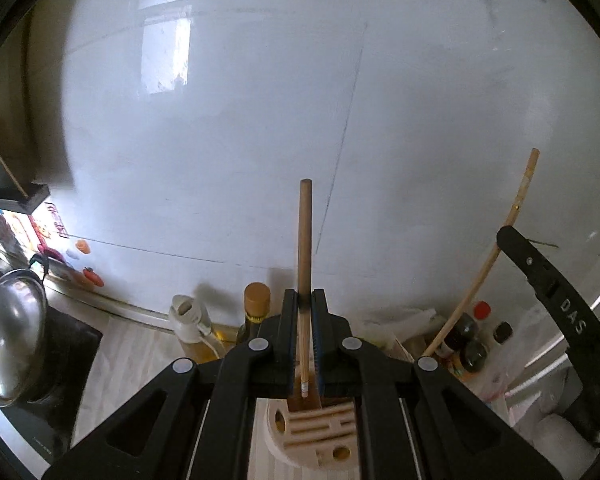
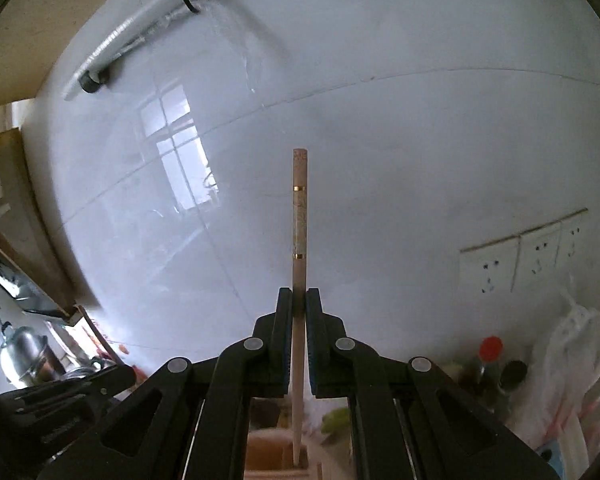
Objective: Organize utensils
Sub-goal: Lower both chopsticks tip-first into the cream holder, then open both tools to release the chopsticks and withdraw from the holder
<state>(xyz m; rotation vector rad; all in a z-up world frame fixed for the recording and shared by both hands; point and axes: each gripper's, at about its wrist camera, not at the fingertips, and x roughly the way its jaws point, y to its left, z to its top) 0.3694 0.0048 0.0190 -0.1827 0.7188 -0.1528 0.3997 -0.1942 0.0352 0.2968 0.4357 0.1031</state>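
My left gripper (image 1: 304,300) is shut on a brown wooden chopstick (image 1: 305,236) that stands upright, its lower end over a pale wooden utensil holder (image 1: 316,436) below the jaws. My right gripper (image 2: 299,300) is shut on a pale chopstick (image 2: 300,216) with two gold bands, also upright, its tip reaching down to a wooden holder (image 2: 272,456) at the bottom edge. The right gripper and its chopstick (image 1: 516,216) also show at the right of the left wrist view, with one black finger (image 1: 556,300).
A white tiled wall (image 1: 260,120) fills both views. A steel pot (image 1: 12,344) stands at the left. Oil and sauce bottles (image 1: 256,308) (image 1: 472,340) line the wall base. Wall sockets (image 2: 520,256) and plastic bags (image 2: 572,380) are at the right.
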